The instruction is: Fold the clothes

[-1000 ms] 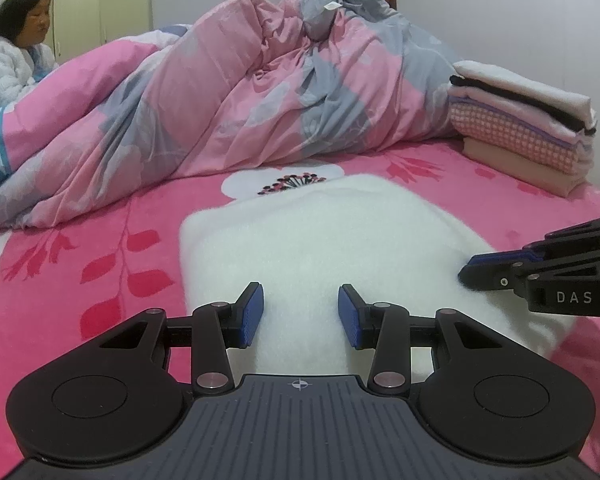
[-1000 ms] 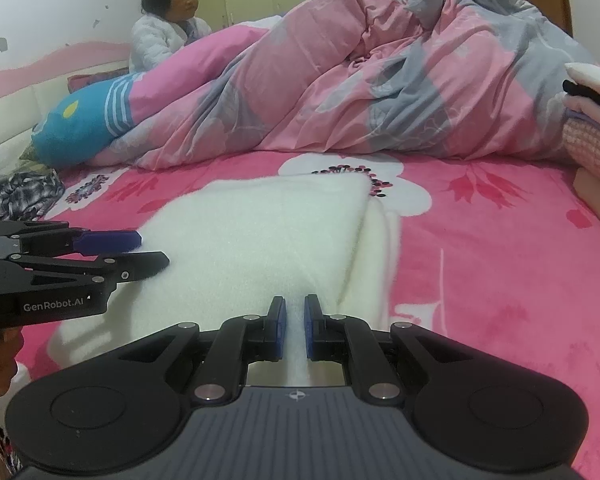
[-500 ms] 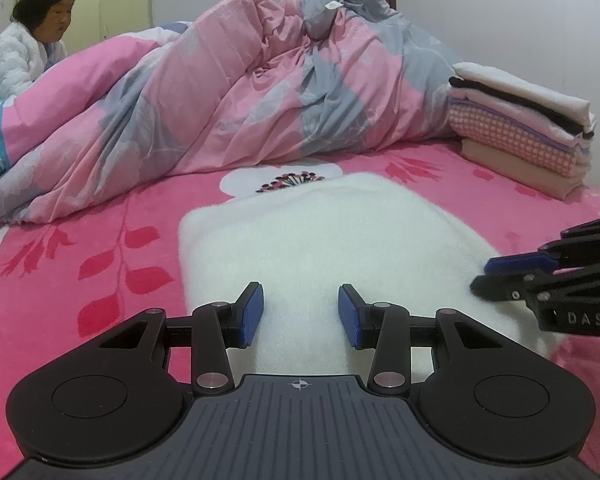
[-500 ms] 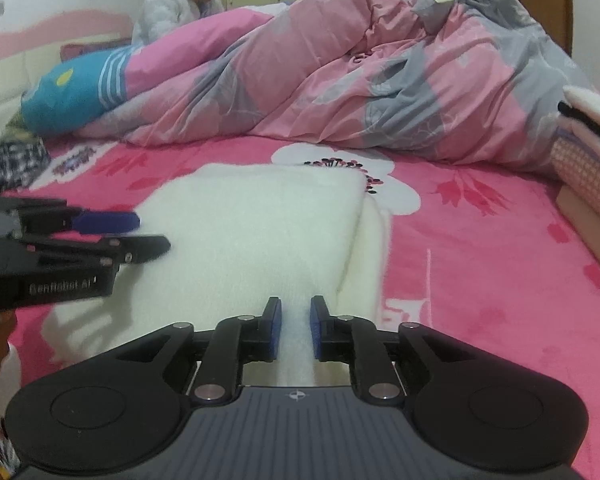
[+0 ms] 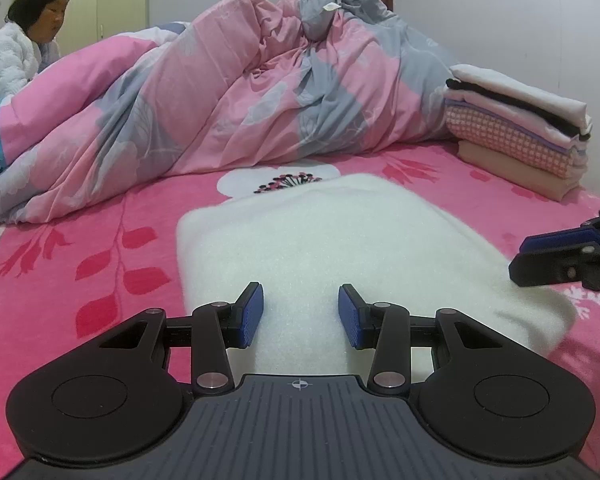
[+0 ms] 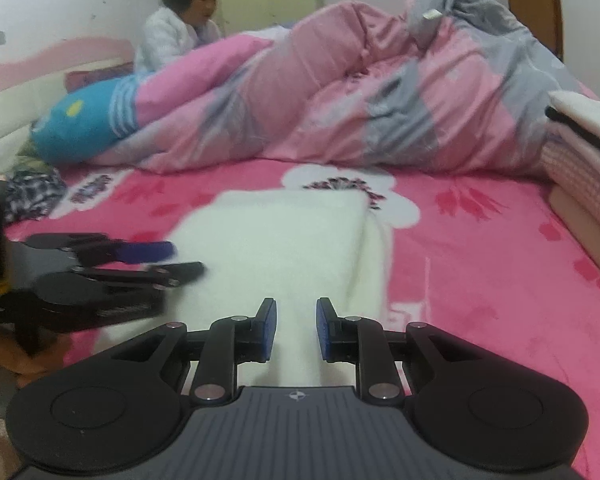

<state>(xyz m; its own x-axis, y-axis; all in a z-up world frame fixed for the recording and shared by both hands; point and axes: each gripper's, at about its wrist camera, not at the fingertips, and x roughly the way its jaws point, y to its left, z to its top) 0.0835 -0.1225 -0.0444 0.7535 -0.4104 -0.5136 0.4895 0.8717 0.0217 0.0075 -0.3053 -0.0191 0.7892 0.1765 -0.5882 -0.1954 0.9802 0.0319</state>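
On the pink bedsheet (image 5: pixel 100 248), my white fleece garment (image 5: pixel 320 248) lies doubled: soft, light, limp. Left gripper (image 5: pixel 300 316) and right gripper (image 6: pixel 296 330) both spread, empty; take hold at the near hem corners.

The white garment (image 5: pixel 340 236) is thick, fuzzy fleece, matt and nubbly. Under it the pink bedspread (image 5: pixel 80 248) looks plush and velvety. The quilt (image 5: pixel 260 92) is thin, smooth woven cloth, heavily creased. The left gripper (image 5: pixel 300 316) is matt black plastic with shiny metal rivets — its pads (image 5: pixel 252 314) blue, ribbed rubber. The folded stack (image 5: pixel 516 128) is flat, smooth cloth.
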